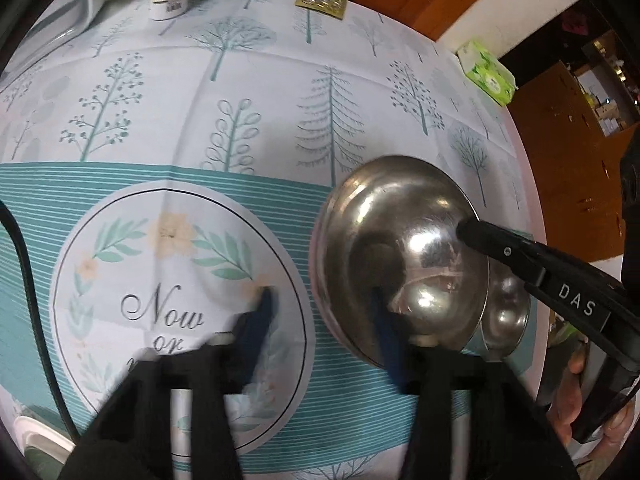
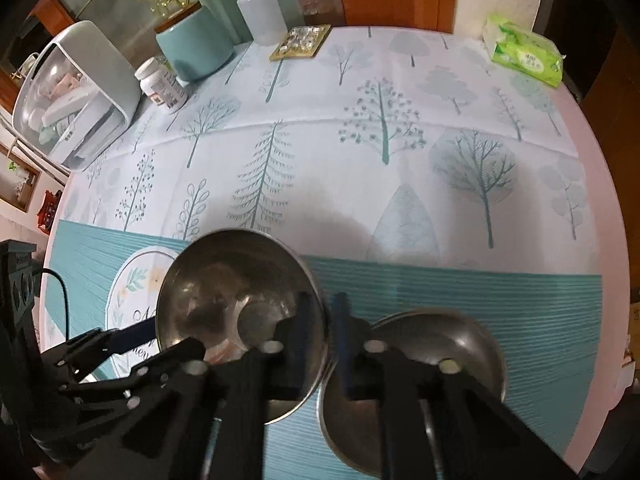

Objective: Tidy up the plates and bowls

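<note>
Between the right hand-held gripper's [image 2: 322, 312] fingers sits the rim of the larger steel bowl [image 2: 236, 300]. The fingers are pressed together on that rim, one inside the bowl and one outside. The left wrist view shows the same grip from the side, a black finger marked DAS reaching the bowl's far-right rim, with a person's hand [image 1: 576, 400] behind it.

The left hand-held gripper [image 1: 320, 300] straddles the opposite side of the same bowl. Its right finger lies inside the bowl. Its left finger is blurred and stands outside over the cloth, with a strip of cloth showing between it and the rim, so it is spread and not pinching.

A smaller steel bowl [image 2: 424, 360] lies just beside the larger one, partly under its edge. Both are on the teal striped band of the tablecloth [image 2: 400, 160] at the near side of the worktop, next to a round printed emblem [image 1: 120, 260].

Well apart, along the far edge, stand a white lidded container [image 2: 76, 92], a white pill bottle [image 2: 162, 88], a teal canister [image 2: 196, 48], a squeeze bottle [image 2: 260, 8], a blister pack [image 2: 300, 42] and a green tissue pack [image 2: 524, 54].
</note>
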The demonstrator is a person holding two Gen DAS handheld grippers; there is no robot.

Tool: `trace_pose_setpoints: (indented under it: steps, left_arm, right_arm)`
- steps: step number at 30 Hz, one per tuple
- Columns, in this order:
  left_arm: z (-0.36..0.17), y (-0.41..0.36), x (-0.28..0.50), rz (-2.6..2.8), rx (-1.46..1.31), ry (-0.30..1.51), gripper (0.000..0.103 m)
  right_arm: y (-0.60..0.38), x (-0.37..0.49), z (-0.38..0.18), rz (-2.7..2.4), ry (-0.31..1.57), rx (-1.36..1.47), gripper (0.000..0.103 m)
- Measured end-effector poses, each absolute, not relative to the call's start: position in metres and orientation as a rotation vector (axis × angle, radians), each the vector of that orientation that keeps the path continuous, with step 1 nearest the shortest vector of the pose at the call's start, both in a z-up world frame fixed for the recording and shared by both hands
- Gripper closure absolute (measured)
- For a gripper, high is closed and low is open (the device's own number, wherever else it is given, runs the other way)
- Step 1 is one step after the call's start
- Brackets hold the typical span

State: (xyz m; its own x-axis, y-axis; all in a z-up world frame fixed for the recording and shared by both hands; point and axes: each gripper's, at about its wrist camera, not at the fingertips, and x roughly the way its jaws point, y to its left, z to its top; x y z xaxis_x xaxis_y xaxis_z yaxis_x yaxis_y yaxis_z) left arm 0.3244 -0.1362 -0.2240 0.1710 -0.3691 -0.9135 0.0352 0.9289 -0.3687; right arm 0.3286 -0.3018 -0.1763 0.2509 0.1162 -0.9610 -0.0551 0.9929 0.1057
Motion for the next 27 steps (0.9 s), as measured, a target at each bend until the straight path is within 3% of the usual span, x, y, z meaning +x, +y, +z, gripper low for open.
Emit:
trace_pose_setpoints:
  steps: [1, 4, 14, 27]
  left_arm:
    - [-0.224, -0.139, 0.324, -0.309, -0.290, 1.374, 0.082]
    - [-0.217, -0.144, 0.318, -0.294, -0.233, 1.340, 0.083]
    - [-0.162, -0.129, 0.288, -0.339, -0.201, 1.282, 0.083]
    - [-0.102, -0.102, 0.170, -0.392, -0.116, 1.244, 0.083]
  right_arm:
    - [-0.301, 0.328, -0.175, 0.117, 1.309, 0.053, 0.096]
    - [-0.299, 0.323, -0.173, 0.111, 1.317, 0.047, 0.097]
    - [-0.300, 0.281, -0.143, 0.139, 1.320, 0.132, 0.098]
    - [-0.276, 0.155, -0.108, 0.185, 1.318, 0.201, 0.098]
